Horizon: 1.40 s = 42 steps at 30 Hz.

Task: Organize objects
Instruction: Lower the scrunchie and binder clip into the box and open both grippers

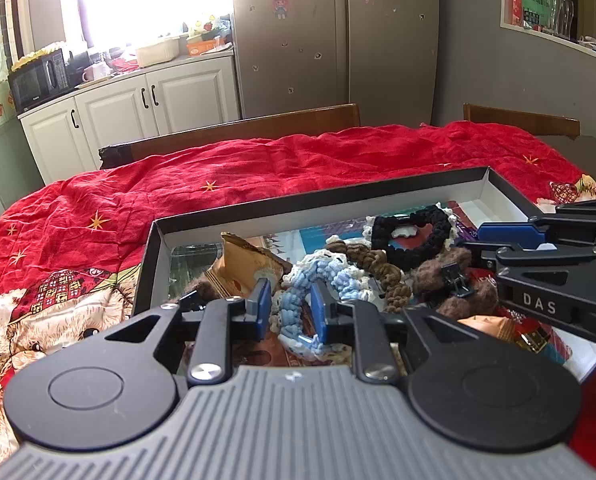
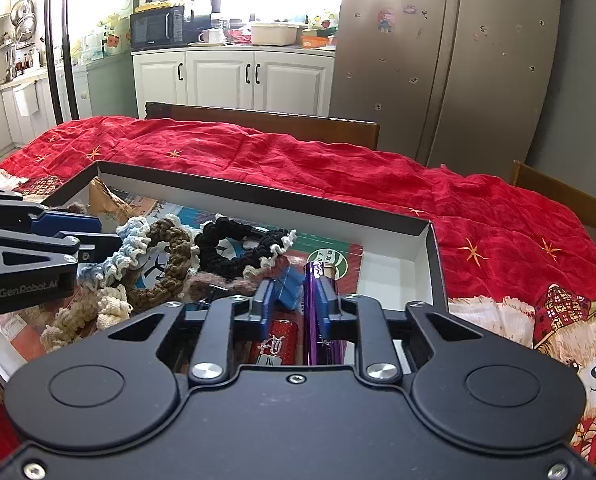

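A shallow black box (image 1: 337,204) with white inner walls sits on the red cloth and holds a heap of small things. My left gripper (image 1: 291,306) is open over its near left part, with a blue-and-white scrunchie (image 1: 329,270) lying between the pads. An olive-brown scrunchie (image 1: 381,268), a black one (image 1: 413,240) and a tan snack packet (image 1: 242,264) lie around it. My right gripper (image 2: 296,306) is open too. A purple packet (image 2: 313,320) leans on its right pad, and a red packet (image 2: 276,340) lies below. The box rim (image 2: 258,196) runs behind.
A red quilted cloth (image 1: 258,168) with a bear print covers the table. Wooden chair backs (image 1: 258,128) stand at its far edge, with a fridge (image 1: 337,40) and white cabinets (image 1: 138,108) beyond. The box's far right corner (image 2: 397,272) shows bare white floor.
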{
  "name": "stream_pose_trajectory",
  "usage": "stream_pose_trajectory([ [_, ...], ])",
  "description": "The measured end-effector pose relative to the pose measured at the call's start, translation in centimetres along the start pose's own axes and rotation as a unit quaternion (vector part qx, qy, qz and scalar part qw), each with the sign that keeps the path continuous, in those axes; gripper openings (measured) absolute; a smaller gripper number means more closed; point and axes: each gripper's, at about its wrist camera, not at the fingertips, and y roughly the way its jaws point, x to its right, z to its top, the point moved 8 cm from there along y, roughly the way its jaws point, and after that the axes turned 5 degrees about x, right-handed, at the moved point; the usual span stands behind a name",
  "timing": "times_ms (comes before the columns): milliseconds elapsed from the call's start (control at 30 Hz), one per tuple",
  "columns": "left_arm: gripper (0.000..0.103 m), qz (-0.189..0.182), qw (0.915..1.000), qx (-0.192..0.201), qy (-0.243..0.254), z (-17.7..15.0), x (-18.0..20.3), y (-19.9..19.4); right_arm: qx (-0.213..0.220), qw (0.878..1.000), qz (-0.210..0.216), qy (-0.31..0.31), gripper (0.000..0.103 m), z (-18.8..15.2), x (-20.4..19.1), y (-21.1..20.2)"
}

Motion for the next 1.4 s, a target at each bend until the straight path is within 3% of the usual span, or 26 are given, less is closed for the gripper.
stream_pose_trajectory([
  [800,0.058,0.004,0.9999,0.013,0.001,0.4,0.2,-2.2,0.013,1.000,0.006,0.013,0.028,0.6,-0.1,-1.5],
  [1400,0.069,0.008,0.9998,0.015,-0.006,-0.3,-0.1,-5.2,0.021,1.000,0.018,0.010,0.034,0.3,-1.4,-5.3],
])
